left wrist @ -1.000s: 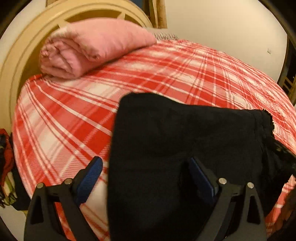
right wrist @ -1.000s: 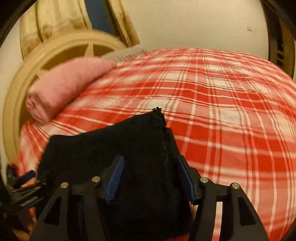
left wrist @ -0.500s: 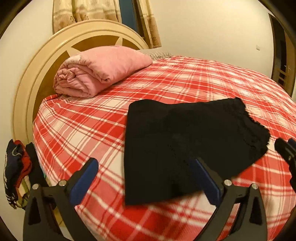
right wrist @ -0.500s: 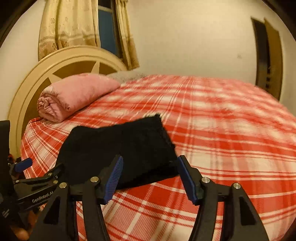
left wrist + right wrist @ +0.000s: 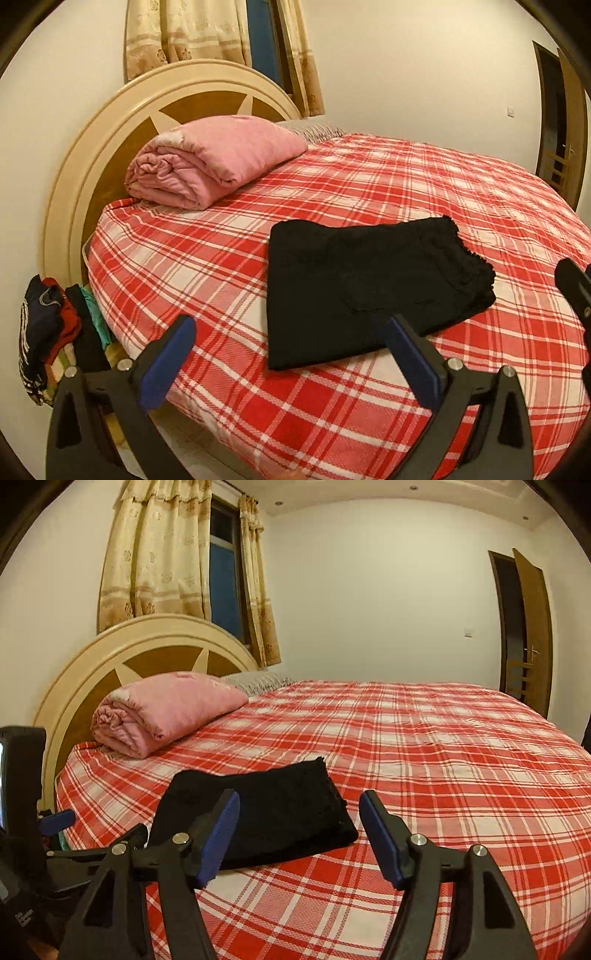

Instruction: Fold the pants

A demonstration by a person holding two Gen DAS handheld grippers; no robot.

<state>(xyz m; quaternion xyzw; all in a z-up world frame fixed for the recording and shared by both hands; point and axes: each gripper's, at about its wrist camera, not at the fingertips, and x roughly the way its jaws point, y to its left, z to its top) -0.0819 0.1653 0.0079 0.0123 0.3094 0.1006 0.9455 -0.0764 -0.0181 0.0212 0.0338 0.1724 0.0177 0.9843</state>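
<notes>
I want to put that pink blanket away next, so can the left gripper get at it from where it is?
Probably yes. The left gripper is open and empty, and only bare plaid bedspread separates it from the folded pink blanket; the black pants lie off to the right.

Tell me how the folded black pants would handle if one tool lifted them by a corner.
The black pants look like soft, napped fabric lying in flat layers, so they would probably droop and unfold. Likely light. Pushed, they may bunch on the plaid bedspread rather than slide.

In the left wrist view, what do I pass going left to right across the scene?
Pile of clothes beside the bed → rolled pink blanket → folded black pants → tip of the right gripper at the frame edge.
</notes>
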